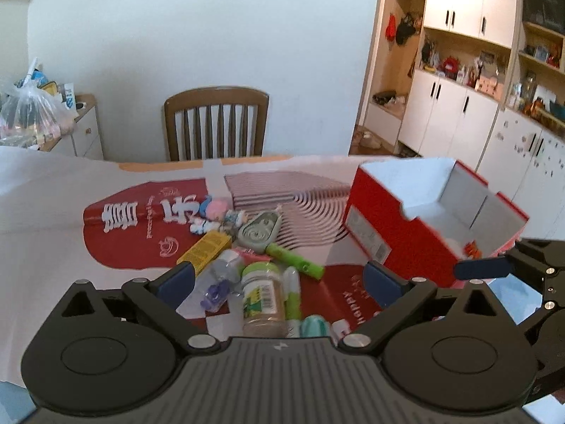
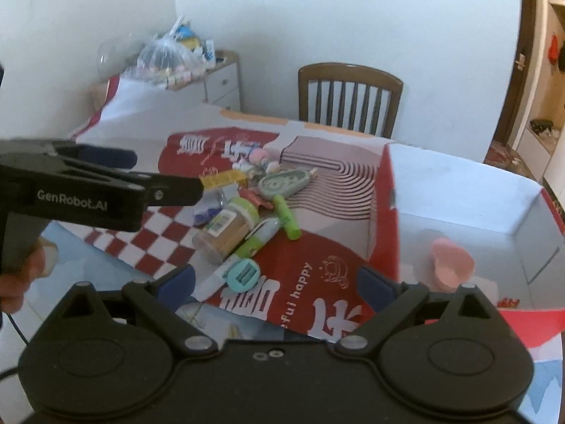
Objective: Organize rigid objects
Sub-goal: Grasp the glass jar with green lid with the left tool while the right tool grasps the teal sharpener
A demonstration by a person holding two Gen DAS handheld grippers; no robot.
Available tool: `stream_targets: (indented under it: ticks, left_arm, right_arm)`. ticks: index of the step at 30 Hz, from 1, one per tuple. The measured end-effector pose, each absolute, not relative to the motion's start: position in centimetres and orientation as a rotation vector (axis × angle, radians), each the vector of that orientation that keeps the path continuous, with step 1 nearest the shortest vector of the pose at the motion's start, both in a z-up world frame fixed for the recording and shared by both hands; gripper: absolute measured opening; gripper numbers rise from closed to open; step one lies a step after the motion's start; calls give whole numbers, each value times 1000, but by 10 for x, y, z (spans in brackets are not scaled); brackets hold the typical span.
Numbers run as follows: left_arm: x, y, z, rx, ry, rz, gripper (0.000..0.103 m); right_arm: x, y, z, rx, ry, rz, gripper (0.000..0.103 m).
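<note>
Left wrist view first: we see our left gripper [image 1: 279,279] with its jaws spread wide and nothing between the pads, hovering over a heap of small things on the counter [image 1: 42,212], which is covered by a red and white printed cloth [image 1: 134,243]. From left to right in that heap lie a yellow box [image 1: 206,249], small figurines [image 1: 212,217], a clear bottle with a purple part [image 1: 219,282], a jar with a pale green lid [image 1: 263,293], a grey-green tape dispenser [image 1: 257,231] and a green marker [image 1: 295,260]. Further right stands an open red cardboard box [image 1: 399,222], tilted in the fisheye, just beside the heap. At the far right edge our right gripper [image 1: 483,268] reaches in near the box's corner.

From the right wrist view, a hand [image 2: 21,275] holds the left gripper's handle at the left. The jar lies on its side, a teal round item [image 2: 243,275] near it. Our right gripper's jaws also stand wide apart and empty. Inside the red box a pink cup [image 2: 450,263] lies on the white floor.
</note>
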State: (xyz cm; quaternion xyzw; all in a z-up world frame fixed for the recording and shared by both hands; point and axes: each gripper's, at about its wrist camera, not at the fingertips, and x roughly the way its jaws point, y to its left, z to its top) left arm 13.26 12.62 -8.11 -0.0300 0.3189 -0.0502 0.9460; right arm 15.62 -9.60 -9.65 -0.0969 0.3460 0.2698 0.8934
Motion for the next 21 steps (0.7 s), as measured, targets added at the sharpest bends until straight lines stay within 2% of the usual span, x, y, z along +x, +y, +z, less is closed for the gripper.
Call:
stream_targets:
  ticks: [7,14,21]
  left_arm:
    - [146,132,-110,-46,695,-115,102]
    - [164,134,-134,-57,758,-94,102]
    - [178,129,-151,-40,806,-106,101]
  right_arm:
    - [165,-75,-121,-289,731,591,95]
    - [174,-58,-141,-380,737,619,81]
    - [184,-51,-155,-408,765,667,73]
